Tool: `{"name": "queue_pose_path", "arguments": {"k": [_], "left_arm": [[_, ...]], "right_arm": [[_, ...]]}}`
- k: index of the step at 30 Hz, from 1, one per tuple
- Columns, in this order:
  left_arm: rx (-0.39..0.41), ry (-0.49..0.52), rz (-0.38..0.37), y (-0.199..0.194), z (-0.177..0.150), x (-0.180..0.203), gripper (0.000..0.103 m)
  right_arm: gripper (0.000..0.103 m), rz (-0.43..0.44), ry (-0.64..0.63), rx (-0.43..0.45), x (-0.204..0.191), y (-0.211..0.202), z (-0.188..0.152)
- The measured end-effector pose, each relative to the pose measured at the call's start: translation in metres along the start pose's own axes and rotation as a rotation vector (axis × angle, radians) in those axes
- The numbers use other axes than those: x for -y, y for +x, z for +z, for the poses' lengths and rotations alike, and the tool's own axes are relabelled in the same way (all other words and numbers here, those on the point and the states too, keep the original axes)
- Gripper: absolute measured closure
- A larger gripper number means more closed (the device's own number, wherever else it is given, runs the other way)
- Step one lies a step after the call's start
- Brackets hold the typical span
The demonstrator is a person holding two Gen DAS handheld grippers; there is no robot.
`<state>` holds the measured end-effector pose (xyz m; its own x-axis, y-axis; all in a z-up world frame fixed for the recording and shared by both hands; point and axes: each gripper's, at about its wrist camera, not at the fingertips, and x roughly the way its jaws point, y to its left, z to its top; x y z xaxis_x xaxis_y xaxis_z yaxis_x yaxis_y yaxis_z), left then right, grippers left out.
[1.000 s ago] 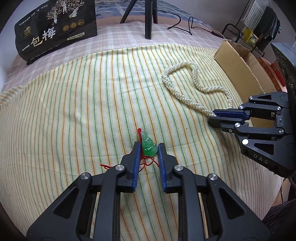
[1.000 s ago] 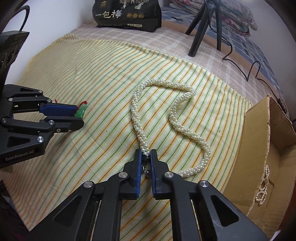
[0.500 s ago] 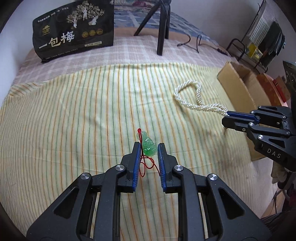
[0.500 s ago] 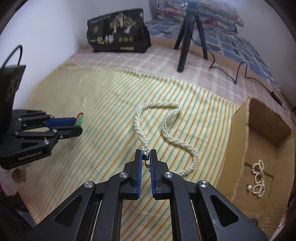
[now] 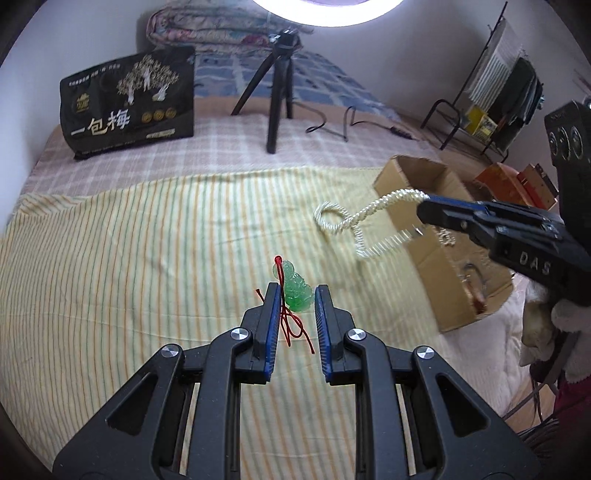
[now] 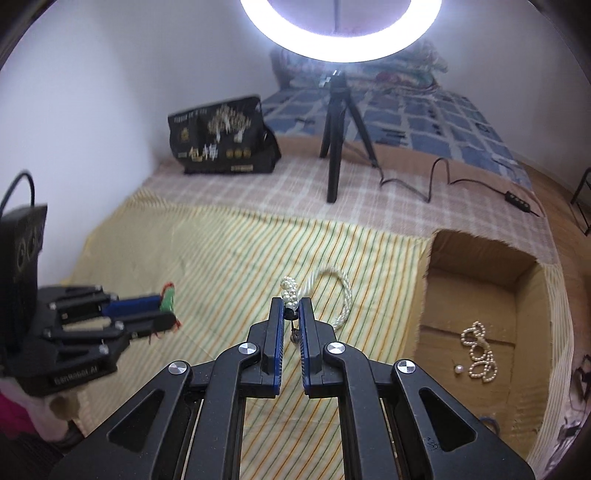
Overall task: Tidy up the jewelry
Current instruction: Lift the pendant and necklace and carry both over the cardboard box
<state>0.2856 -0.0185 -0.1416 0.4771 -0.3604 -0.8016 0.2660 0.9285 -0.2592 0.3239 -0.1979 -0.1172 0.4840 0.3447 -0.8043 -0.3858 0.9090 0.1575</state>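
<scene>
Pouch (image 5: 129, 99), black with gold print, stands far left on the checked sheet (image 5: 221, 147), beside a tripod (image 5: 275, 92) under a ring light (image 6: 341, 33). Nearer lies a striped cloth (image 5: 129, 258). The left gripper (image 5: 294, 295) grasps a green pendant (image 5: 293, 288) between its blue pads, lifted above the cloth; a red cord (image 5: 293, 326) dangles from the pendant between the fingers. In the right wrist view the same pendant (image 6: 168, 299) shows at the tips of the left gripper (image 6: 160, 310), on the left side. To the right, the right gripper (image 6: 291, 310) is clenched on one end of a pearl necklace (image 6: 332, 291), which hangs from the tips in a loop over the cloth, blurred. In the left wrist view the necklace (image 5: 354, 221) trails from the right gripper (image 5: 428, 208) in front of a cardboard box (image 5: 417, 177). The box (image 6: 480, 280) sits at the right edge of the cloth, open, with a smaller pearl piece (image 6: 478, 350) and one loose pearl (image 6: 458, 368) on its floor.
</scene>
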Motion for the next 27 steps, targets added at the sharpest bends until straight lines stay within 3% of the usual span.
{"name": "queue_pose_path", "arguments": {"k": [19,27], "left_arm": [[0.070,0.091,-0.097,-0.020,0.012,0.057,0.086],[0.080,0.127,-0.128,-0.018,0.017,0.082,0.086]], "right_arm": [[0.097,0.011,0.114,0.215,0.029,-0.078,0.027],[0.097,-0.027,0.151,0.296,0.051,-0.113,0.032]]}}
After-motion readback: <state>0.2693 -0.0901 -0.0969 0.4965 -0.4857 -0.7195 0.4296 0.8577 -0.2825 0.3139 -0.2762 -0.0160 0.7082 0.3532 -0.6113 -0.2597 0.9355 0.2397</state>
